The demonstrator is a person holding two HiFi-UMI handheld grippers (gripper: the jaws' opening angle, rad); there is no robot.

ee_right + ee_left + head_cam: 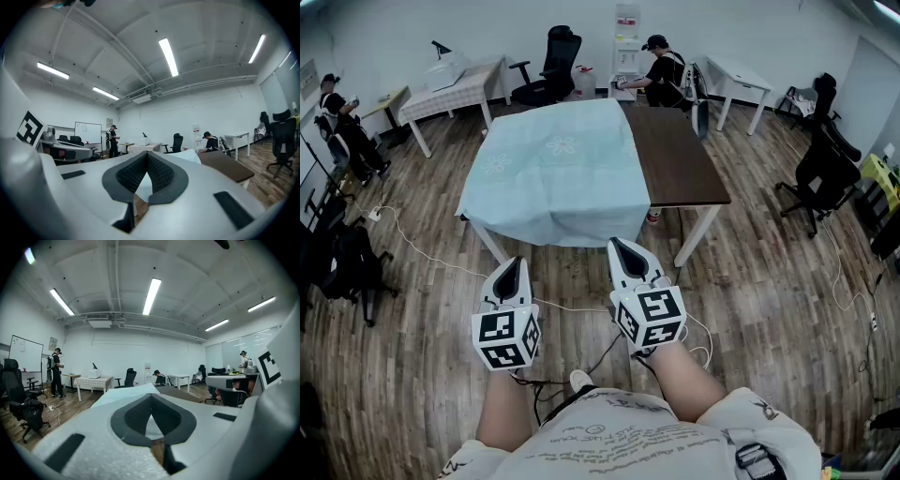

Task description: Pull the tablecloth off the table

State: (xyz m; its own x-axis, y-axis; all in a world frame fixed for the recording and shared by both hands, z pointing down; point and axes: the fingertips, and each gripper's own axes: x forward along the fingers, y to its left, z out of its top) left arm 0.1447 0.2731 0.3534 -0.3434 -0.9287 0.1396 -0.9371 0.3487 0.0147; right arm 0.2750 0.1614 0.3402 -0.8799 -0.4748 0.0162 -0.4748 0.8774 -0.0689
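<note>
A pale blue tablecloth (pixel 553 169) covers the left and middle of a brown table (pixel 680 164) and hangs over its near edge; the table's right strip is bare. Both grippers hover over the wood floor just short of that near edge. My left gripper (pixel 514 263) is shut with nothing in it, and its tip points at the hanging cloth. To its right, my right gripper (pixel 618 247) is also shut and empty, close to the cloth's hem. In the left gripper view the closed jaws (pixel 151 397) frame the tablecloth (pixel 127 394) ahead. The right gripper view shows shut jaws (pixel 147 154) and the cloth (pixel 189 155) beyond.
A white table leg (pixel 696 234) stands at the near right corner. Cables (pixel 412 246) trail across the floor on the left. A black office chair (pixel 817 178) stands at the right, another chair (pixel 551 66) behind the table. A person (pixel 661 73) sits at the back, another person (pixel 345 127) at the far left.
</note>
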